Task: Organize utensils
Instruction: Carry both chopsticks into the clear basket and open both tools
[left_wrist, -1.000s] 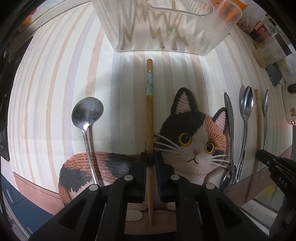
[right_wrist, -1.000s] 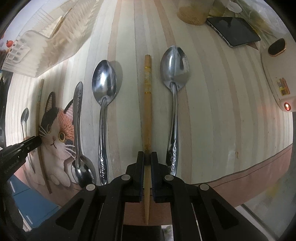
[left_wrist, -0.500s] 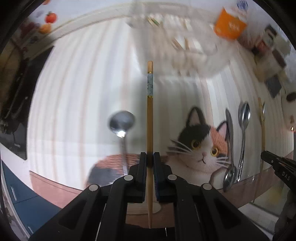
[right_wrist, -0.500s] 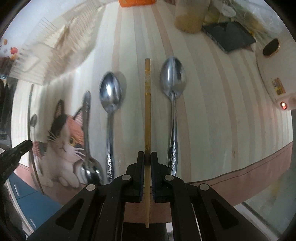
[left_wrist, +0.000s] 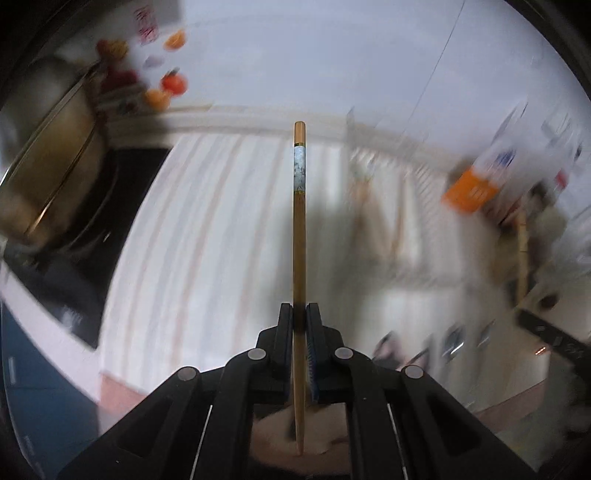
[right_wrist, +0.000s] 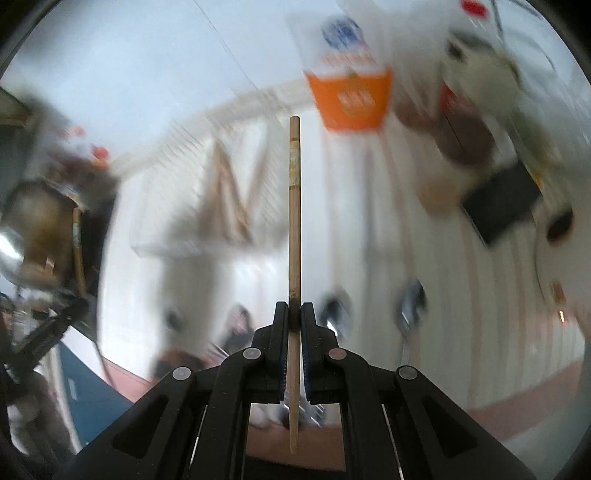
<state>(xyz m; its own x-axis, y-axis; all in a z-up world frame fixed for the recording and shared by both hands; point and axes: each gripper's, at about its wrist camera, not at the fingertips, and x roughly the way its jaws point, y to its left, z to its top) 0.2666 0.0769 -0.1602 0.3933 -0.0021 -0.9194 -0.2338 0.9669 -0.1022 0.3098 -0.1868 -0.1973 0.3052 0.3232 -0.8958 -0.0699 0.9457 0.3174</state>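
Observation:
My left gripper (left_wrist: 299, 314) is shut on a wooden chopstick (left_wrist: 299, 221) with a pale patterned band near its top, held off the striped table mat (left_wrist: 207, 240). My right gripper (right_wrist: 294, 312) is shut on a second wooden chopstick (right_wrist: 294, 206), also lifted. A clear plastic utensil rack (right_wrist: 221, 206) stands blurred ahead of the right gripper and shows in the left wrist view (left_wrist: 399, 229) to the right. Blurred spoons (right_wrist: 410, 302) lie on the mat below. The right gripper's tip (left_wrist: 554, 336) shows at the left view's right edge.
An orange and white carton (right_wrist: 351, 96) stands at the back, also in the left wrist view (left_wrist: 472, 192). A dark phone (right_wrist: 502, 206) lies at the right. A metal pot (left_wrist: 48, 166) sits on a dark cooktop at the left.
Both grippers have risen and tilted up with their chopsticks. The cat mat and spoons have dropped low in view. Both views are now blurred with motion.

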